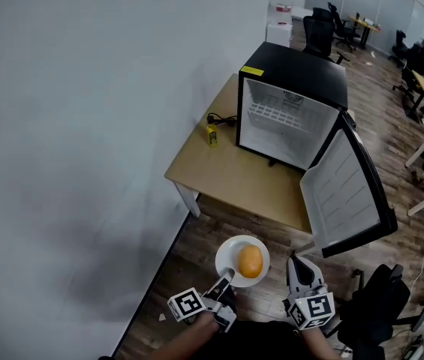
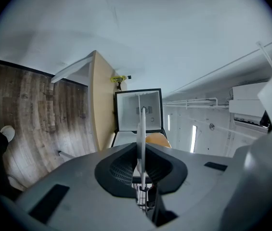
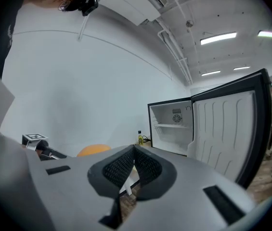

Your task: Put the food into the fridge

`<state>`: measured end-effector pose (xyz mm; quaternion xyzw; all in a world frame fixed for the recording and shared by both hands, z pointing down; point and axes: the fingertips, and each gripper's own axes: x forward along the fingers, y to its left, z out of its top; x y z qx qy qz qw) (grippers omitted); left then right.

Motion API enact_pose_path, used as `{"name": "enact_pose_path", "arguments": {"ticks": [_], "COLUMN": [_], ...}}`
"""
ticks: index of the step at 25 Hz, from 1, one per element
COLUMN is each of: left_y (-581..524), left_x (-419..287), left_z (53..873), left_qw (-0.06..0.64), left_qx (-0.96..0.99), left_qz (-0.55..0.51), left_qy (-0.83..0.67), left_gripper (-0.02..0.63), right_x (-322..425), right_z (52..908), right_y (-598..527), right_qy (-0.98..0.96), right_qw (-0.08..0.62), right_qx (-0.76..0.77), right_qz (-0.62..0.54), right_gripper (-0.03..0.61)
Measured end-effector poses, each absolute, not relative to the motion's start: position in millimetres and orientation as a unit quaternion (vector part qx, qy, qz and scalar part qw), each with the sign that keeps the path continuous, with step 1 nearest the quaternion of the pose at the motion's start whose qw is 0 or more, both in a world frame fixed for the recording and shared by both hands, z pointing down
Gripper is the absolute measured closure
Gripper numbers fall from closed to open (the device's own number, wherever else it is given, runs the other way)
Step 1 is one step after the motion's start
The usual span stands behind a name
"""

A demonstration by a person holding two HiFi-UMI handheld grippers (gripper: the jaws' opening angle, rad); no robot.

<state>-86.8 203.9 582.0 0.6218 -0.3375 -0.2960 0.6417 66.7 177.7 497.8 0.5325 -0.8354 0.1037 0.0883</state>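
The left gripper was clamped on the rim of the plate carrying the orange, well short of the open fridge; the right gripper was closed on nothing. Held by one edge, the plate could tip and roll the orange off before reaching the fridge. Only the left gripper view showed the rim edge-on between the jaws; only the head view showed the whole plate.
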Motion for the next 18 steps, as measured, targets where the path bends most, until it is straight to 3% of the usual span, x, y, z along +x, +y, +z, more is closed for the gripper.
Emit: {"name": "enact_pose_path", "arguments": {"ticks": [5,18], "left_y": [168,64], "left_x": [-99,-126], "left_z": [584,583], "left_qw": [0.667,0.624], "left_qx": [0.603,0.627], "left_qz": [-0.29,-0.283], "left_qy": [-0.328,-0.371], "left_gripper": [0.585,0.586], "right_x": [46,32], "right_z": [499,494], "right_y": [148,78], "right_qy": [-0.827,-0.831], "right_qw": [0.08,0.047], "right_qx": [0.546,0.546], "right_qz": [0.109,0.1], "right_gripper": [0.518,0.518]}}
